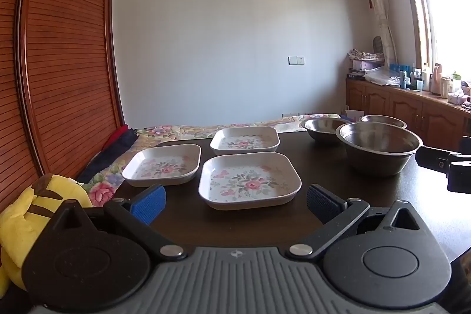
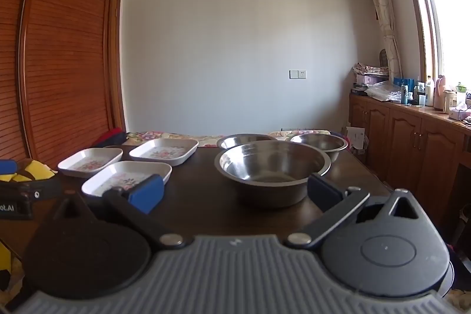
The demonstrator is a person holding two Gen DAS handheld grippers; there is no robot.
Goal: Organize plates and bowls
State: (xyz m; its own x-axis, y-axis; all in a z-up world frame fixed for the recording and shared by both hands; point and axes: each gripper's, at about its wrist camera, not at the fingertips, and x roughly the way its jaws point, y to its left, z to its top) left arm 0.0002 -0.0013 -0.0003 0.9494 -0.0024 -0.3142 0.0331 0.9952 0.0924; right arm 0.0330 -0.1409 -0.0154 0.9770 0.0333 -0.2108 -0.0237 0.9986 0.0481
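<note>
Daylight floods in from the window (image 1: 447, 19) at the right edge of both views, blown out to near white, while the far wall (image 1: 220, 34) fades to soft grey toward the left. The dark table (image 1: 318, 167) carries a pale sheen near its right edge, and the steel bowl (image 2: 272, 164) catches bright reflections inside its rim. Faint shadows sit under the floral plates (image 1: 250, 181). Fisheye distortion bows the wooden wardrobe (image 1: 67, 64) and the curtain (image 2: 382, 19) at the frame edges. Focus is slightly soft throughout; the corners darken.
</note>
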